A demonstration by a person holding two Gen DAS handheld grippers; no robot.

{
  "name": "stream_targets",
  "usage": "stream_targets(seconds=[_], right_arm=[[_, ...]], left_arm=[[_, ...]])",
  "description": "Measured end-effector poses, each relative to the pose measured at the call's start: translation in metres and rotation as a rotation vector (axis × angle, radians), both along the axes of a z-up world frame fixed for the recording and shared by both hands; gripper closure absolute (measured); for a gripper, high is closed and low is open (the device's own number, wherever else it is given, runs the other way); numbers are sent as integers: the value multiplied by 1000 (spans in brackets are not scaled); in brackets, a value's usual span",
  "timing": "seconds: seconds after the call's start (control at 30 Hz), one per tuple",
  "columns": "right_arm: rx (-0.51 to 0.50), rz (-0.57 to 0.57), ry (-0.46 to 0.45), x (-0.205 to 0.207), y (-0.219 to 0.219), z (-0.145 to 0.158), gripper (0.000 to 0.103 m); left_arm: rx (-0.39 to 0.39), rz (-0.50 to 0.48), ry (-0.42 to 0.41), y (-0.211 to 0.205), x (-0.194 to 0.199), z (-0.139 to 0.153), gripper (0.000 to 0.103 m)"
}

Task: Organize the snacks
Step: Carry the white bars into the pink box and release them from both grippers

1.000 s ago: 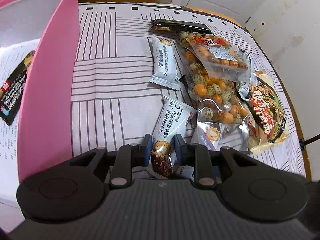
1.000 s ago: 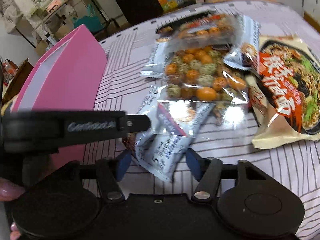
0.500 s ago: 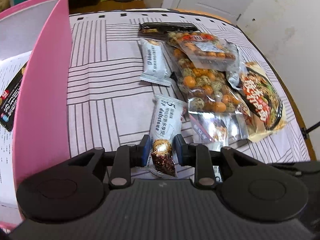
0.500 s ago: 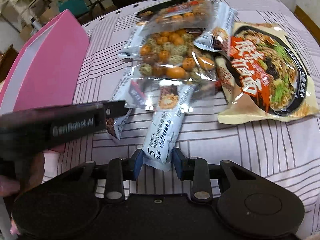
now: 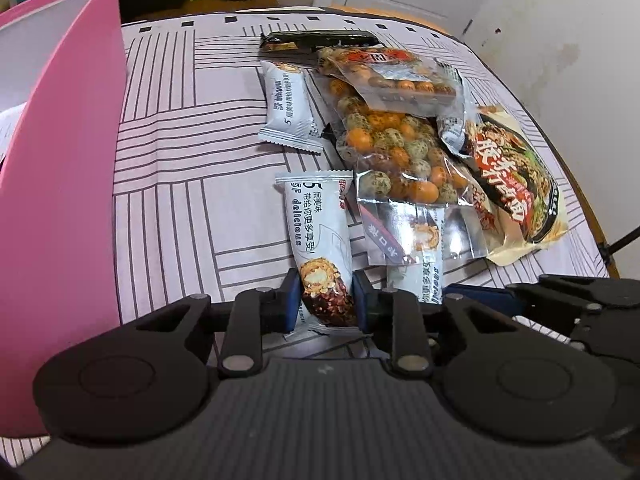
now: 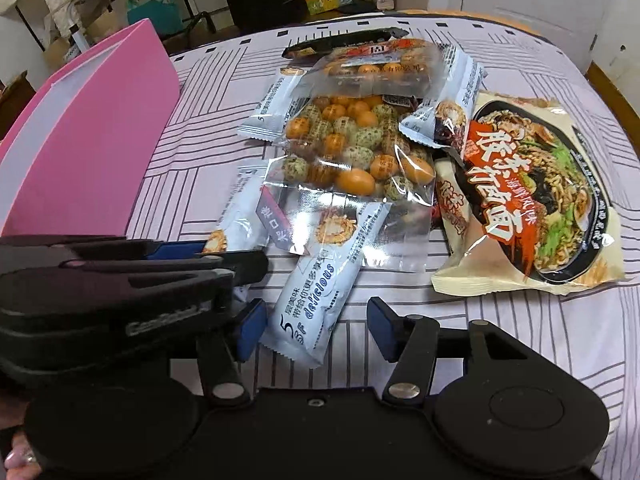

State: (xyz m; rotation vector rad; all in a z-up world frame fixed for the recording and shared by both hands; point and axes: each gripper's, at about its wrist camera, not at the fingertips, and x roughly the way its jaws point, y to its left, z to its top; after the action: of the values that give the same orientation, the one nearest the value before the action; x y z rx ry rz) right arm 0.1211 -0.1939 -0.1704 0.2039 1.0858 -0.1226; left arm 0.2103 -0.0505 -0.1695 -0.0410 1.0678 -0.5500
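Note:
My left gripper point(image 5: 326, 300) is shut on the chocolate-printed end of a white snack bar point(image 5: 320, 224) that lies on the striped cloth. It shows from the side in the right wrist view as the left gripper point(image 6: 240, 258), beside the pink box point(image 6: 92, 160). A second white snack bar point(image 6: 316, 300) lies between the blue pads of my right gripper point(image 6: 316, 328). Those jaws are opening and the pads stand clear of the wrapper. The bar's far end is tucked under a clear bag of coated nuts point(image 6: 352, 152).
The tall pink box point(image 5: 60, 200) stands on the left. On the right lie another bag of nuts point(image 5: 396, 76), a noodle packet point(image 5: 516, 176), a further white bar point(image 5: 288, 108) and a dark bar point(image 5: 316, 40). The table edge curves behind the noodles.
The right gripper closed on the second white bar half a second ago and has since spread its jaws off it. The left gripper kept its hold on its bar.

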Motion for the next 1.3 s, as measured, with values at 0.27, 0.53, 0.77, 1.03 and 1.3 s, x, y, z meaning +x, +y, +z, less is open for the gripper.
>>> stream_targets(seconds=[0.27,0.53,0.77,1.03,1.3], right_arm=[[89,53,52,-17,0,17,68],[162,129,66,-42,15,32,69],[138,204,49,-69,30,51,69],[123,275,12,-94,35,88,69],[141,386,-46,-96,58,128,68]], left_arm=[[-14,9,35,12,-16,15,77],[60,20,-12,29,-53,46,77],[84,40,-21,52,-87,64,77],[82,46,19,85,-105,74,77],[53,51,-52,116,-123,120,77]])
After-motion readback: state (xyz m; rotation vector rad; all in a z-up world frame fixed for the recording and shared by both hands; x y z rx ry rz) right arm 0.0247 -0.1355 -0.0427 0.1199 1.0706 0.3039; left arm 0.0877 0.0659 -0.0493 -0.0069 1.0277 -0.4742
